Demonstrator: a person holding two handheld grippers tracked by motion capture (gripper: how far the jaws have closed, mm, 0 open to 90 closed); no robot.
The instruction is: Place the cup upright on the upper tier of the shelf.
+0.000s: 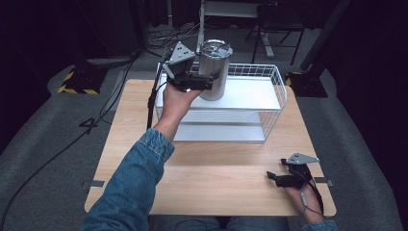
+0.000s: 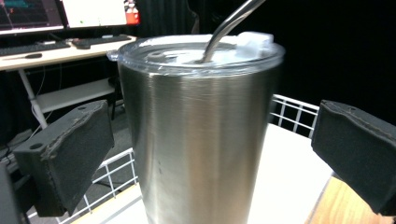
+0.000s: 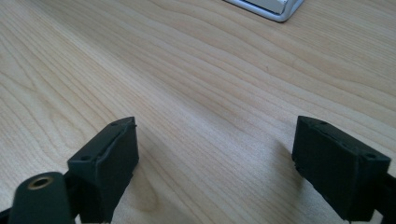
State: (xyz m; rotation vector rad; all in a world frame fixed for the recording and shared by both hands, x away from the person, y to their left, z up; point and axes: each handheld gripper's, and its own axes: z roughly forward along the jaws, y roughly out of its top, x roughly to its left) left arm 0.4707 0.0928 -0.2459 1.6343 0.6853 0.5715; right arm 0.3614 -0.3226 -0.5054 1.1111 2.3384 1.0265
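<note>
Left gripper [image 1: 202,79] up at the steel cup [image 1: 215,70], which stands on the wire rack's [image 1: 269,91] top shelf. Left gripper view: jaws spread either side of the cup, gaps visible, plus lid [image 2: 196,53] and straw [image 2: 229,25]. Right gripper [image 1: 281,178] low on the table [image 1: 216,183], jaws apart, holding nothing.

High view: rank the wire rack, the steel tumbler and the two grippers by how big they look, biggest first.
1. Wire rack, by far the widest.
2. Steel tumbler, standing on the rack's top shelf.
3. Left gripper and right gripper: they look about alike, so no ranking between them.
</note>
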